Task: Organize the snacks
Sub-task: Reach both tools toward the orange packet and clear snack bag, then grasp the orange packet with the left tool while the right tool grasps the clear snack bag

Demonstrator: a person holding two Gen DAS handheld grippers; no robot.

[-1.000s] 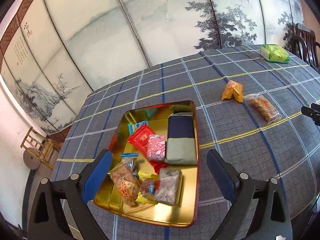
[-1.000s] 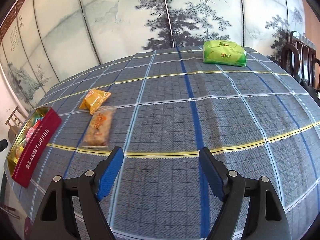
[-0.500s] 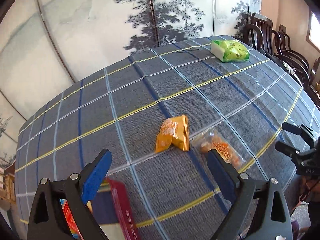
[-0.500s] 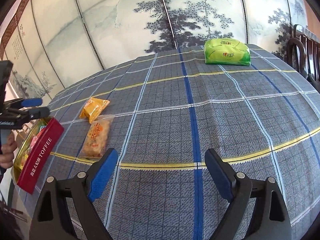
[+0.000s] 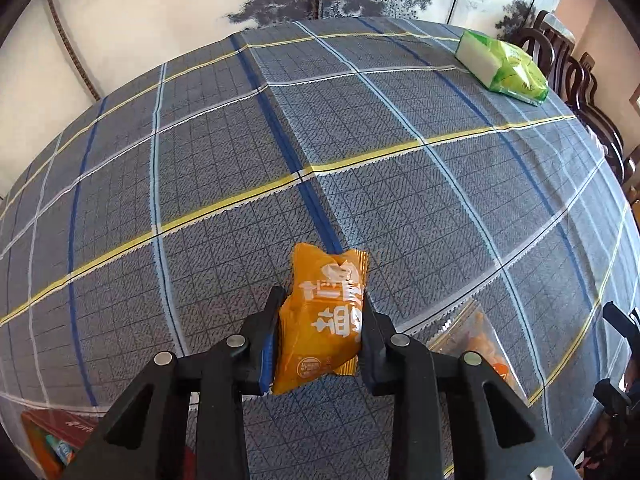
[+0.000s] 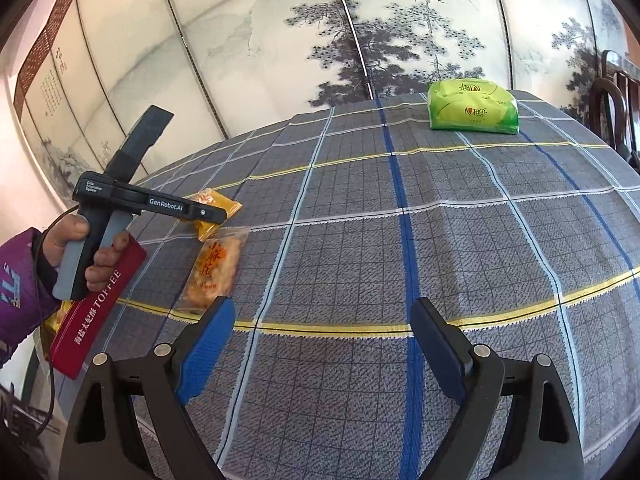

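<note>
Right gripper (image 6: 322, 340) sits at the bottom of the frame, black arms with blue pads (image 6: 206, 342) spread wide, nothing between them, hovering over the grey-blue plaid tablecloth (image 6: 440, 220). At the left edge, a hand in a purple sleeve (image 6: 86, 248) holds the black left gripper (image 6: 212, 216), whose tip is on the small orange snack packet (image 6: 216, 204). Just below that lies a clear bag of orange-brown twisted crackers (image 6: 212, 270). Lower left there's a red TOFFEE tin (image 6: 96, 312). Upper right, a green plastic-wrapped tissue pack (image 6: 472, 108) sits near the table's far edge.

"TOFFEE" on red tin (image 6: 100, 304), "GenRobot.AI" on left gripper (image 6: 168, 205)
</note>
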